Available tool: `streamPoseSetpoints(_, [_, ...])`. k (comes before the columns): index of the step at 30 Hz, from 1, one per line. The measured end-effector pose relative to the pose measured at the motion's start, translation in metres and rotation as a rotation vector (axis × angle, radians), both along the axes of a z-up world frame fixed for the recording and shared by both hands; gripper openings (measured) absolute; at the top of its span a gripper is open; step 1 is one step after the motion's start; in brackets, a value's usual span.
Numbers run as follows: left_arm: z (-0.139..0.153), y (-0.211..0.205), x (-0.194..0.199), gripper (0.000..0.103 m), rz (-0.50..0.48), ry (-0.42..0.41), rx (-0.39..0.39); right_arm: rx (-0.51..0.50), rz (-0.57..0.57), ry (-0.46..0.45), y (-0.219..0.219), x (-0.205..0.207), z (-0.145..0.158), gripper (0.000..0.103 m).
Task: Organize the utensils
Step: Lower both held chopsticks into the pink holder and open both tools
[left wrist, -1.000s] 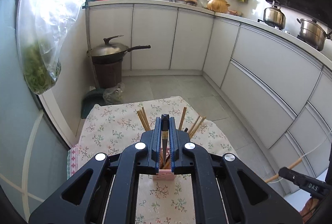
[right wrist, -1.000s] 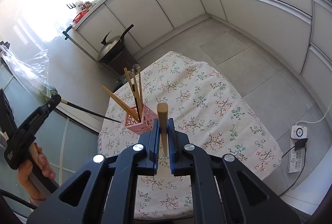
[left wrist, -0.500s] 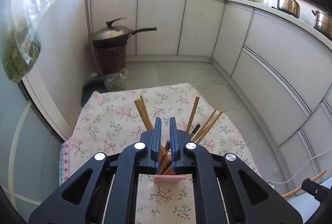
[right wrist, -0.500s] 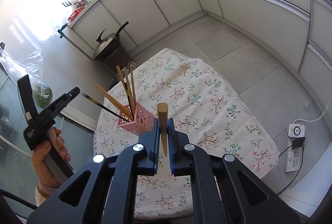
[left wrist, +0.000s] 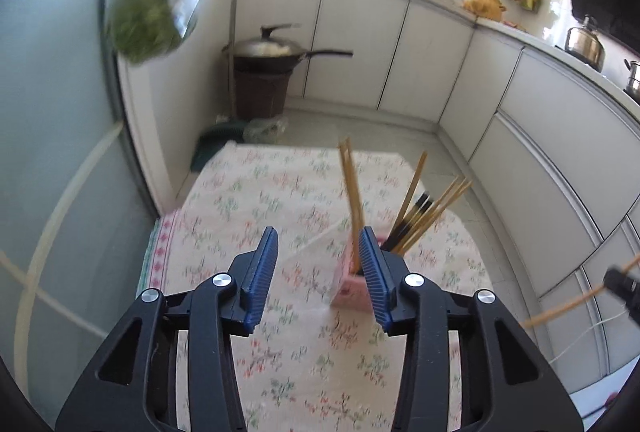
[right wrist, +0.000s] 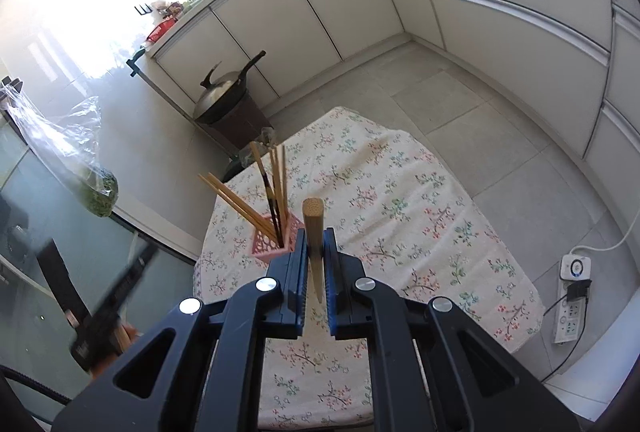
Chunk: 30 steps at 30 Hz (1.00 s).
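A pink holder point(right wrist: 276, 238) stands on the desk point(right wrist: 400, 216), left of centre in the right wrist view. It holds a bunch of chopsticks point(right wrist: 276, 188): most are tan, at least one is dark, and two tan ones lean out to the left.

In the left wrist view the holder point(left wrist: 350, 282) sits low and right of centre, partly behind the right finger of the left gripper point(left wrist: 318, 274). That gripper's jaws are opening, and nothing is between them except the cloth below. The chopsticks point(left wrist: 404, 210) fan up and to the right.

The right gripper point(right wrist: 315, 278) is closed on one thick tan stick point(right wrist: 313, 232), which stands upright above its jaws, just right of the holder.

The desk wears a floral cloth point(left wrist: 280, 200). Around it is grey tiled floor point(right wrist: 472, 120) and white cabinets point(right wrist: 280, 16). A lidded wok point(right wrist: 226, 96) rests on a dark bin point(right wrist: 240, 122) beyond the desk. A clear bag of greens point(right wrist: 98, 190) hangs at the left. A power strip point(right wrist: 574, 300) lies at the lower right.
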<state>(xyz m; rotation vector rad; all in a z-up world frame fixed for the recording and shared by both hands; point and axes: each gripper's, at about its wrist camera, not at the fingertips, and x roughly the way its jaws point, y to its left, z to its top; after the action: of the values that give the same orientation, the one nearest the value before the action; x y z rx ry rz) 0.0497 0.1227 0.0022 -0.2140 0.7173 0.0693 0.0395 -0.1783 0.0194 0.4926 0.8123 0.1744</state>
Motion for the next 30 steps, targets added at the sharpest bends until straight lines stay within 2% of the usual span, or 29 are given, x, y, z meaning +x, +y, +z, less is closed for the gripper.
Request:
streamPoseSetpoints(3, [-0.007,0.008,-0.007,0.041,0.01,0.016,-0.01,-0.016,0.007,-0.024,0.015,0.015,0.012,0.008])
streamPoseSetpoints(13, [0.006,0.015,-0.014,0.041,0.019,-0.045,0.015,-0.073,0.0,-0.083,0.066,0.073,0.04,0.008])
streamPoseSetpoints(26, [0.007,0.031,-0.013,0.043,0.038,-0.046,-0.015,-0.125,0.04,-0.009,0.118,0.117,0.007,0.008])
streamPoseSetpoints(30, [0.007,0.03,-0.013,0.043,0.033,-0.047,-0.011,-0.135,0.044,-0.007,0.129,0.127,-0.007,0.011])
